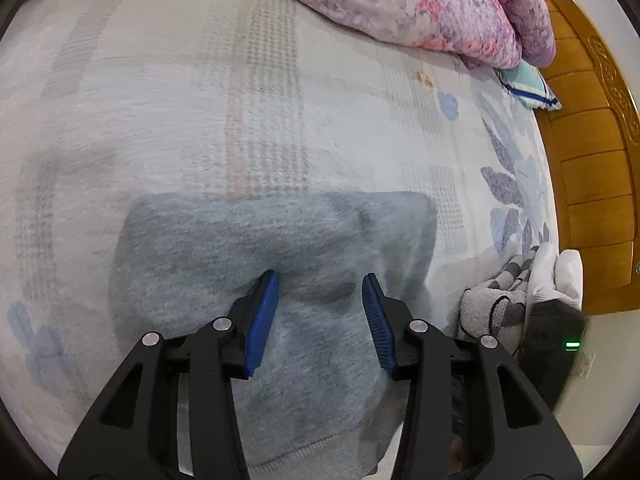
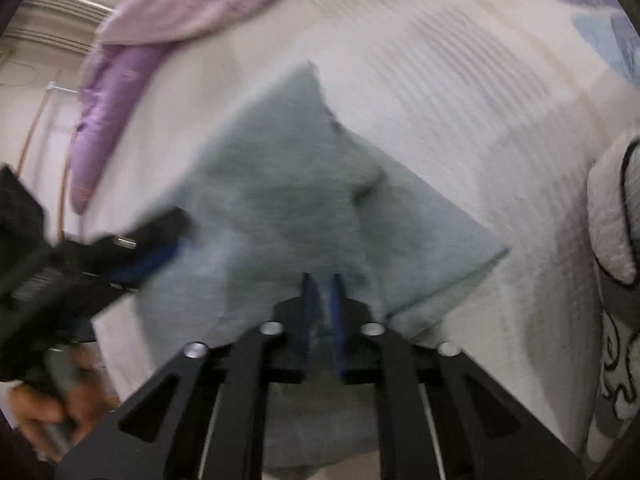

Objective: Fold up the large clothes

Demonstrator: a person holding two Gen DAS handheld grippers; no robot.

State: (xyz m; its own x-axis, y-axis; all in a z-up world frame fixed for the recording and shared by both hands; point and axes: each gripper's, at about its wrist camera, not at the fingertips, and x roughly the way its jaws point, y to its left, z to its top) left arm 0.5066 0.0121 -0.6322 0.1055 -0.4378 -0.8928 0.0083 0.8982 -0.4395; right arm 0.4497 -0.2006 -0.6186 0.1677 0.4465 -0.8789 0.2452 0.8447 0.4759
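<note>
Black linkage arms fill the bottom of both wrist views. Between them, the left gripper (image 1: 320,284) stands partly open, its blue pads straddling a raised ridge of the grey-blue fleece garment (image 1: 224,248) without clearly pinching it; I cannot tell whether cloth is caught. The right gripper (image 2: 322,280) has its jaws drawn together, and the blur hides whether a fold of fleece sits between them.

The garment lies partly folded on the pale plaid blanket (image 1: 160,100), its far edge square and one corner poking out toward the patterned grey knit (image 1: 492,304) just beside it.

Risks, as I judge them:
- The left pads, being apart, may slide off the ridge and drop the fold.
- A pull by the closed right jaws could drag both layers askew.

Beyond, the pink floral quilt (image 1: 400,4) sits well apart.
</note>
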